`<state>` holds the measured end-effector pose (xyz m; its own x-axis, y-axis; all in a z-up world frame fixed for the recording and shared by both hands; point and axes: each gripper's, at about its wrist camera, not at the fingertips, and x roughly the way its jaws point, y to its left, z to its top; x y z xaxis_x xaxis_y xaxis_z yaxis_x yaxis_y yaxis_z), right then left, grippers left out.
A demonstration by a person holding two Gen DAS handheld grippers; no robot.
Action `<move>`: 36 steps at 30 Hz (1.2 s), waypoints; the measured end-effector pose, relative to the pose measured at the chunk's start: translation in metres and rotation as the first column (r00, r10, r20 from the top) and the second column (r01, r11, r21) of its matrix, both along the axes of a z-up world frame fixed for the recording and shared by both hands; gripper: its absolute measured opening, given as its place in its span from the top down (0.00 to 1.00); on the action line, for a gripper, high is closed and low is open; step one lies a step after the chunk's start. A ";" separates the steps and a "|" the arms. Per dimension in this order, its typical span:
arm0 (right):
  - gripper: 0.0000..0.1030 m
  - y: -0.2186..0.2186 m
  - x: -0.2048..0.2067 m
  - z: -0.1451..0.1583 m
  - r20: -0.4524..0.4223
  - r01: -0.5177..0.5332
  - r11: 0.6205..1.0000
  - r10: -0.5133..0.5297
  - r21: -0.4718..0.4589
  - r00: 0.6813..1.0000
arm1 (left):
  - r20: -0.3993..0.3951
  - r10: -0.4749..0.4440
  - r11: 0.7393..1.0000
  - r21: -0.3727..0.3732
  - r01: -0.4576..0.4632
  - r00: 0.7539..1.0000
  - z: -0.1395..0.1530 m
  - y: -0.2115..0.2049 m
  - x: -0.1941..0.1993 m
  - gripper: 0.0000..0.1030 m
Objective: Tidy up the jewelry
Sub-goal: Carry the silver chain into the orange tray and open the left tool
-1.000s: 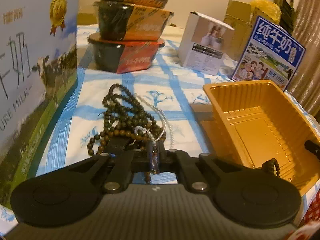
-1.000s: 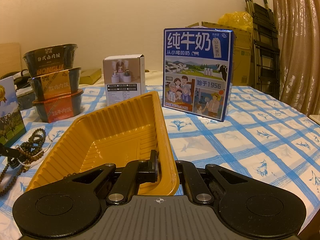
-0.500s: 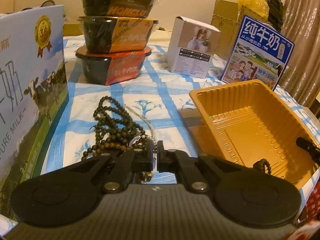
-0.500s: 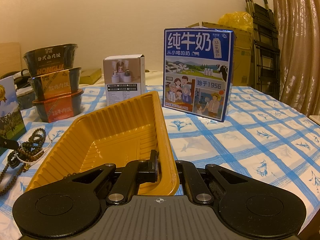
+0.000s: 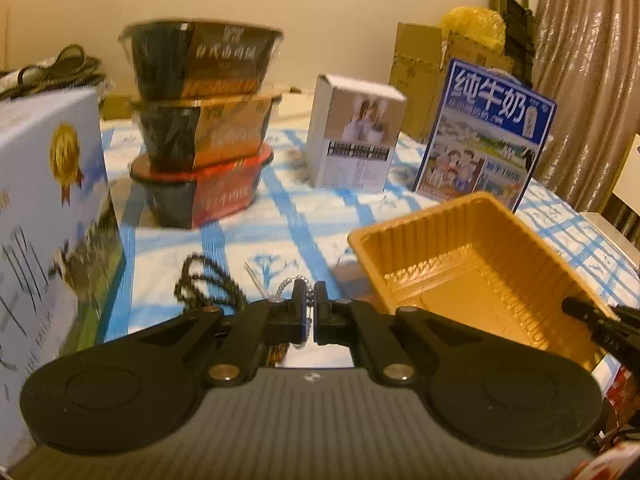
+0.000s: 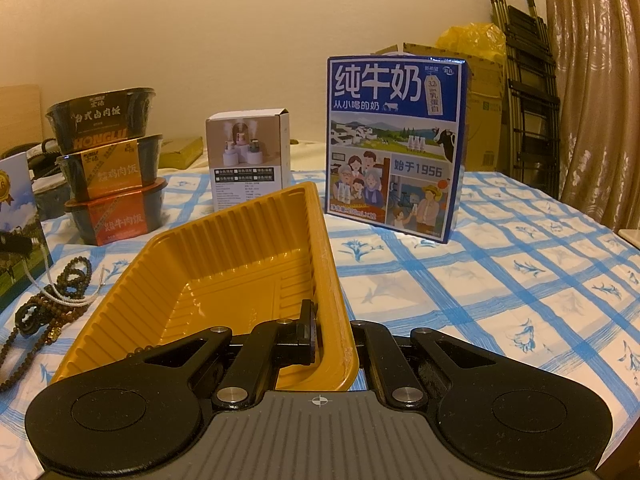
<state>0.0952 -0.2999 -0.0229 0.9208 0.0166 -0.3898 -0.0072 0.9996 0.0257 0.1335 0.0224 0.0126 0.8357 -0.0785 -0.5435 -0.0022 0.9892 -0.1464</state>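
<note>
My left gripper (image 5: 311, 304) is shut on a thin silver bead chain (image 5: 289, 283), holding it above the cloth. A white strand of that chain (image 6: 52, 290) runs from the left gripper's tip (image 6: 16, 243) down into the heap of dark wooden bead strands (image 6: 64, 288). These dark beads (image 5: 208, 280) lie just left of the jaws. The yellow plastic tray (image 5: 480, 268) stands to the right. My right gripper (image 6: 322, 330) is shut on the near wall of the tray (image 6: 224, 264), one finger inside and the other hidden behind the wall. A short string of beads (image 6: 138, 350) shows at the tray's near edge.
Three stacked meal bowls (image 5: 200, 120) stand at the back left, a white carton (image 5: 356, 136) in the middle and a blue milk box (image 5: 484, 136) behind the tray. A large milk carton (image 5: 48, 208) walls off the left. Blue-checked cloth (image 6: 500, 280) lies right of the tray.
My left gripper has risen with the silver chain pinched in it, and the dark bead heap now sits lower and partly behind the jaws. The right gripper and the tray have not moved.
</note>
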 end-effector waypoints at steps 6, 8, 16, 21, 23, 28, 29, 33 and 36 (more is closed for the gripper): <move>0.95 0.000 0.000 0.000 0.000 0.000 1.000 0.000 0.000 1.000 | 0.046 -0.022 1.000 0.000 0.022 0.999 0.026 -0.001 0.004 0.98; 0.95 0.000 0.000 0.000 0.000 0.000 1.000 0.000 -0.001 1.000 | 0.068 -0.029 1.000 0.003 0.028 0.997 0.037 -0.001 0.005 0.98; 0.95 0.000 0.000 0.000 0.000 0.000 1.000 0.000 -0.001 1.000 | 0.134 -0.056 0.998 -0.004 0.057 0.989 0.075 -0.004 0.006 0.98; 0.95 0.001 0.001 0.000 0.000 0.000 1.000 0.000 -0.001 1.000 | 0.198 -0.069 0.997 -0.003 0.071 0.978 0.097 -0.008 0.002 0.98; 0.95 0.001 0.001 0.000 0.000 0.000 1.000 0.000 0.000 1.000 | 0.215 -0.074 0.997 -0.008 0.078 0.974 0.104 -0.009 0.001 0.98; 0.95 0.000 0.000 0.000 0.000 0.000 1.000 0.000 -0.001 1.000 | 0.236 -0.101 0.994 -0.021 0.110 0.966 0.115 -0.013 -0.003 0.98; 0.95 0.001 0.000 0.000 0.000 0.000 1.000 0.000 -0.001 1.000 | 0.240 -0.108 0.993 -0.023 0.117 0.965 0.116 -0.015 -0.003 0.98; 0.95 0.001 0.001 0.000 0.000 0.000 1.000 0.000 -0.001 1.000 | 0.251 -0.131 0.989 -0.037 0.145 0.959 0.121 -0.023 -0.001 0.98; 0.95 0.001 0.001 0.000 0.000 0.000 1.000 0.000 -0.001 1.000 | 0.267 -0.153 0.984 -0.044 0.170 0.952 0.125 -0.032 0.001 0.98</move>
